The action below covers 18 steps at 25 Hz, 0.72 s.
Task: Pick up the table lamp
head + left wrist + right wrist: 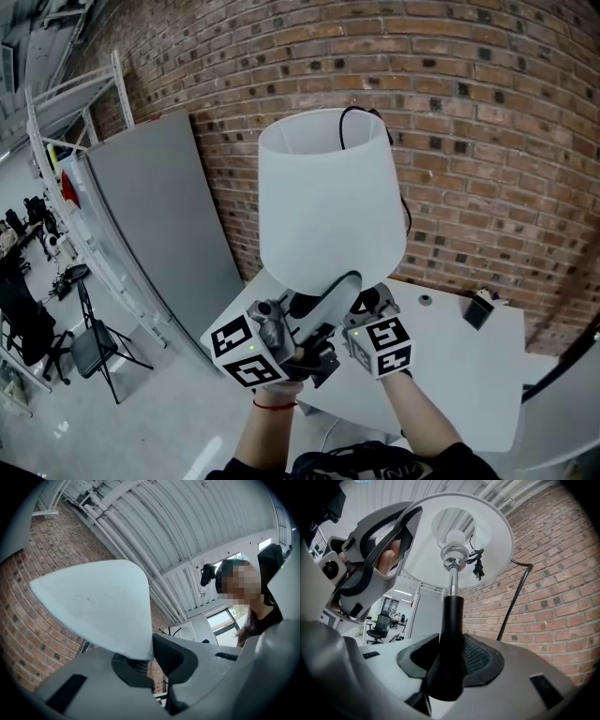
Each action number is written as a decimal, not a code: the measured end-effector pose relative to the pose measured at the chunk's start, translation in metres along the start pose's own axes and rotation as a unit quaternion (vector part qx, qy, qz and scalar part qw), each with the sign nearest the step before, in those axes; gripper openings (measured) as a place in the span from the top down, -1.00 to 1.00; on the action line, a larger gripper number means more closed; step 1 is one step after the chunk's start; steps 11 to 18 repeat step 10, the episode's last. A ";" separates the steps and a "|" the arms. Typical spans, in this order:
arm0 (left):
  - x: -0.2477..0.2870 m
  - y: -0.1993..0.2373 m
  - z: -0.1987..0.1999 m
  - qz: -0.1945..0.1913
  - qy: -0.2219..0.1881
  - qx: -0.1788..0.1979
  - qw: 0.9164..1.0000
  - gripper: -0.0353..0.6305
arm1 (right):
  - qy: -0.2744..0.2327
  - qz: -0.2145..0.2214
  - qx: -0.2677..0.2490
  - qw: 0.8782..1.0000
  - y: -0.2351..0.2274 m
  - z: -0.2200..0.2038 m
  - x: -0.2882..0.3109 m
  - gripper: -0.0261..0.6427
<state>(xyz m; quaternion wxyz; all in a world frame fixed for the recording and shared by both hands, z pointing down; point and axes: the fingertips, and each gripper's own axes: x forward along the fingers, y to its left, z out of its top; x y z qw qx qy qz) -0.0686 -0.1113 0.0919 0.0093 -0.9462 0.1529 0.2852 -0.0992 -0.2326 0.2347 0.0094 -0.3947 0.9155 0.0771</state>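
Right gripper view shows the table lamp [450, 634] held up in the air, its black stem clamped between the jaws of the right gripper [450, 663], which are closed tight against it on both sides. Above the stem, the white shade [485, 536] opens toward the camera, with the bulb [456, 537] and a loose plug [478, 569] hanging inside it. Left gripper view has the jaws of the left gripper [140, 660] nearly together, and they appear to pinch the lower edge of the shade. From the head view, the lamp sits above both grippers and off the white table [469, 375], close to the brick wall [487, 141]. The main risk is the shade: it looks thin, so a squeeze or pull from the left gripper could dent it or twist it on its fitting. The lamp is top-heavy over a smooth stem, so it could slide or pivot in the right jaws. The cord [513, 602] trails back along the wall and could snag if the lamp travels far
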 end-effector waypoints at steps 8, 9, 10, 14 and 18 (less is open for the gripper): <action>-0.002 0.001 0.005 -0.003 -0.004 0.000 1.000 0.87 | -0.004 -0.002 -0.003 1.000 0.001 0.003 0.003 0.45; -0.002 0.001 0.005 -0.004 -0.004 0.001 1.000 0.87 | -0.004 -0.002 -0.003 1.000 0.001 0.004 0.004 0.45; -0.002 0.001 0.005 -0.004 -0.004 0.001 1.000 0.87 | -0.005 -0.003 -0.003 1.000 0.001 0.004 0.004 0.45; -0.002 0.001 0.005 -0.004 -0.004 0.001 1.000 0.87 | -0.005 -0.003 -0.003 1.000 0.001 0.004 0.004 0.45; -0.002 0.001 0.005 -0.004 -0.004 0.001 1.000 0.87 | -0.005 -0.003 -0.003 1.000 0.001 0.004 0.004 0.45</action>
